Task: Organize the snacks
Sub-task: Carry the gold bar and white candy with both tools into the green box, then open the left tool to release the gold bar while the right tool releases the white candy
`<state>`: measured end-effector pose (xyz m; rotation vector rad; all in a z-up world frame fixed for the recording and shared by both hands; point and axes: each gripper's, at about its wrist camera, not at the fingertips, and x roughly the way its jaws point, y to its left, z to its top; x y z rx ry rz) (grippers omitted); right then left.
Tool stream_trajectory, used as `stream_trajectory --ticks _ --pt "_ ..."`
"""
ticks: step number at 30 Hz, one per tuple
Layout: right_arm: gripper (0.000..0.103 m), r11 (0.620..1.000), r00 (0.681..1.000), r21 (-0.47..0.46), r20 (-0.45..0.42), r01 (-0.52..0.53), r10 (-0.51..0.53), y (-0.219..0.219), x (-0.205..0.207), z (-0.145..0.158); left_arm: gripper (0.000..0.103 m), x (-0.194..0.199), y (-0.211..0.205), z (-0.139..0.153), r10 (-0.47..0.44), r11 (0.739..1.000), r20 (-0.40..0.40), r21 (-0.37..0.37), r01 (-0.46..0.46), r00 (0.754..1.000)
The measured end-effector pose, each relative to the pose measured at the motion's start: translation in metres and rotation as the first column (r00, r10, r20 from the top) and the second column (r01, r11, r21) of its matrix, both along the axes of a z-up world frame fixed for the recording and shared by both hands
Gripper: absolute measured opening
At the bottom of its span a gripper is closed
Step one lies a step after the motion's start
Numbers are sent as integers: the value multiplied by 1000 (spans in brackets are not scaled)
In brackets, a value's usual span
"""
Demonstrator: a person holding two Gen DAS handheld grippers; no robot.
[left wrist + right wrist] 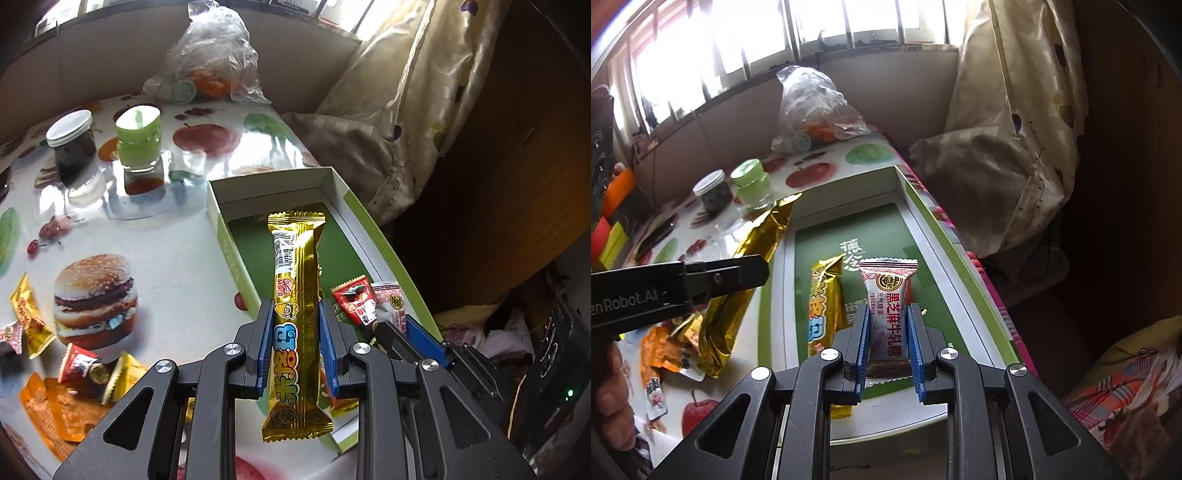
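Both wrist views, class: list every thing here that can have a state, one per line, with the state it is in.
Left tool: shut on the long gold bar.
Right tool: shut on the white candy.
Long gold bar: held above the box.
White candy: held over the box.
Green box: open, lidless.
Dark jar: capped.
Green-lidded jar: capped.
Second gold bar: lying in the box.

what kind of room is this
Probably a lived-in home, perhaps a bedroom or living corner. A table under a glossy cloth printed with fruit and a burger stands below a barred window, with a patterned curtain beside it and jars near the snacks.
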<state>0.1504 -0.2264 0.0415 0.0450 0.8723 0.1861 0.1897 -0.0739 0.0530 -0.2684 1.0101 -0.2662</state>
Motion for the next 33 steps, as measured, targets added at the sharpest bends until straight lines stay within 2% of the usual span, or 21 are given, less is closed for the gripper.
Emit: stream_trajectory --ticks 7,24,33 --pt "19 1000 1000 -10 3 0 0 -1 5 -4 24 9 -14 -9 -19 1000 -26 9 19 999" --pt "19 1000 999 -1 -29 21 -21 -8 6 -11 25 18 -22 -24 -1 1000 -70 10 1 998" --pt "25 999 999 -5 -32 37 -37 -9 5 -10 27 18 -21 -26 -9 1000 -81 -13 8 997"
